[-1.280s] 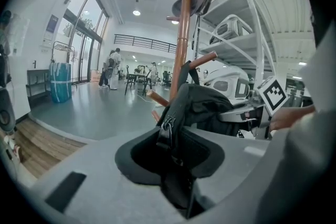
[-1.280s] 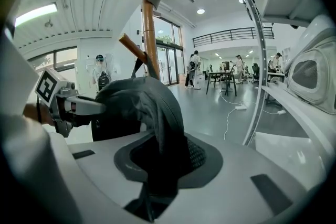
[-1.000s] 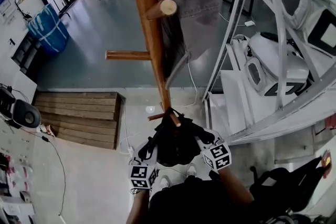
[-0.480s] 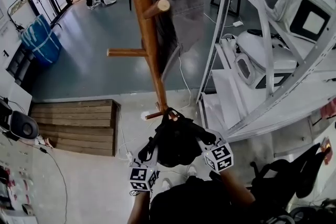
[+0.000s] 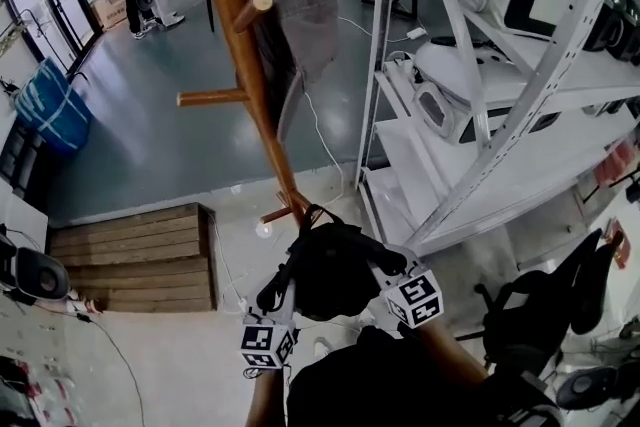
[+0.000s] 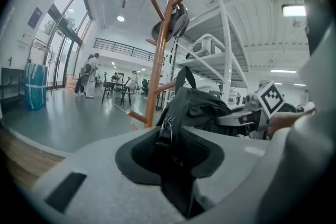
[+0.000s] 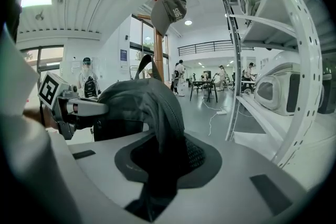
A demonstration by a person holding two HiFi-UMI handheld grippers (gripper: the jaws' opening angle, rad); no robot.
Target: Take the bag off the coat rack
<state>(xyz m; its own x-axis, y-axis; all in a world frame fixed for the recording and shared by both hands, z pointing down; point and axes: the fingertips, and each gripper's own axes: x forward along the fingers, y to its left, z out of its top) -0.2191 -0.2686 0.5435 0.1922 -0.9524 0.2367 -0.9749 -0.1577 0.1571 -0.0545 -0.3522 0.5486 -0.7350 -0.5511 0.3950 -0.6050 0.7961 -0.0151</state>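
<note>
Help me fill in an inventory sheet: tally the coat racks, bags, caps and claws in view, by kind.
Coat rack: 1
Black bag: 1
Grey cap: 1
Claws: 2, the left claw and the right claw, each shut on the bag
Total: 5
</note>
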